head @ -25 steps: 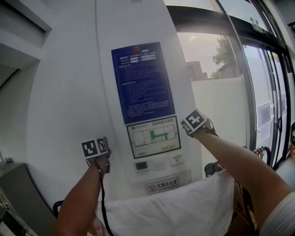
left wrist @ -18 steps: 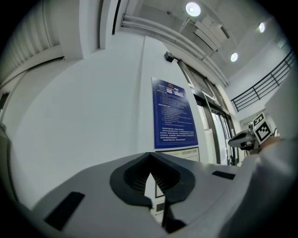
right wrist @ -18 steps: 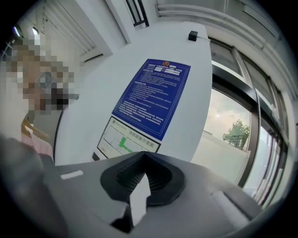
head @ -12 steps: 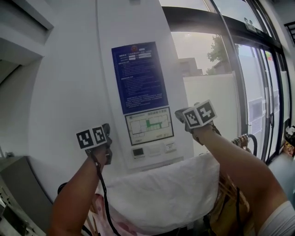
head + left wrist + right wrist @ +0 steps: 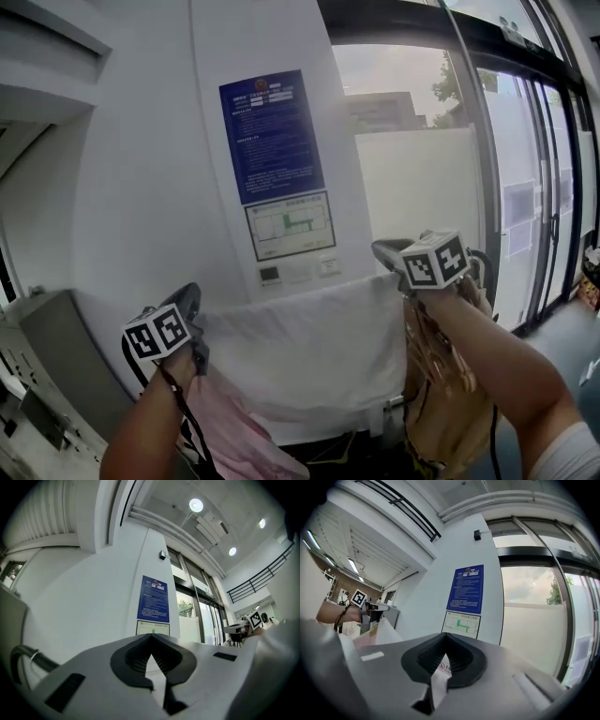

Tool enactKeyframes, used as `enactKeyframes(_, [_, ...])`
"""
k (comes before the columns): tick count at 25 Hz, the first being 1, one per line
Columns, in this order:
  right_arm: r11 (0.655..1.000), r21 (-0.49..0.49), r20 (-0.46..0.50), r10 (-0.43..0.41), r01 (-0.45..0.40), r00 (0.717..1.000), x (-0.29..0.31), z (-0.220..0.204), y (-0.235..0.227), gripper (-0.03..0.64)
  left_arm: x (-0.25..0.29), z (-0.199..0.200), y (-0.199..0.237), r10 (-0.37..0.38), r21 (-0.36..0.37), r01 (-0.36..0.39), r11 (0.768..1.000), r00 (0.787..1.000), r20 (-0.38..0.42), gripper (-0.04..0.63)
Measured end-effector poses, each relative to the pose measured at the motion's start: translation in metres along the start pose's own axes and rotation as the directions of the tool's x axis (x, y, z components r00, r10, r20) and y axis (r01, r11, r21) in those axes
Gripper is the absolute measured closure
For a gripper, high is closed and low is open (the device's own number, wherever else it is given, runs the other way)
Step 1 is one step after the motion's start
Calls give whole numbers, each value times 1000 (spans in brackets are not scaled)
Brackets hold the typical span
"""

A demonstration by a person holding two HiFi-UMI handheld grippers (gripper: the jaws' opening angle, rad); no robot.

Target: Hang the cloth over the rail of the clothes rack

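The person holds 2 grippers out toward a white wall [image 5: 141,187]. The left hand-held gripper [image 5: 152,657] is clamped on 1 top corner of the white cloth [image 5: 300,347], with a strip of the fabric pinched between its closed jaws. The right hand-held gripper [image 5: 445,657] grips the other top corner the same way, a white fold caught between its closed jaws.

In the head view the cloth is spread flat between the 2. Its top edge rises from the left gripper to the right one, which is a little higher. A pink garment [image 5: 239,436] shows by the cloth's lower left corner. A tan garment [image 5: 450,394] hangs beside its right edge, under the right forearm. The rail of the clothes rack cannot be made out.

Above the cloth, the wall carries a blue notice [image 5: 272,136] and a floor plan [image 5: 289,225]. Glass doors [image 5: 525,187] stand to the right.
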State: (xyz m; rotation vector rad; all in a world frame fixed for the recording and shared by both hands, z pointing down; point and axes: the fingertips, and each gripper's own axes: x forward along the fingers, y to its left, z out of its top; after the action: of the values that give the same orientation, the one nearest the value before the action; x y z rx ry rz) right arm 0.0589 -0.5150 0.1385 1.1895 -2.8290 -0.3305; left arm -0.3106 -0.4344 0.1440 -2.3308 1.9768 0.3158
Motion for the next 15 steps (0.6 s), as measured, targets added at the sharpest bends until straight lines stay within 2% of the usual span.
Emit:
enactKeyframes(3, [1000, 19, -27, -14, 15, 1000, -26, -37, -3, 615, -33, -29, 23, 78, 0, -78, 997, 997, 0, 589])
enactKeyframes(6, [997, 68, -44, -31, 34, 999, -39, -65, -9, 615, -56, -49, 42, 102, -24, -103, 994, 995, -3, 588])
enactKeyframes(9, [995, 93, -57, -33, 38, 998, -42, -82, -7, 611, -67, -66, 47, 78, -12, -78, 997, 997, -13, 586])
enactKeyframes(11, [992, 116, -74, -30, 39, 997, -39, -94, -3, 586, -70, -75, 48, 48, 12, -47, 999, 999, -25, 519])
enactKeyframes(15, [988, 132, -89, -70, 81, 994, -35, -107, -4, 544, -60, -88, 45, -34, 35, 36, 999, 997, -64, 463])
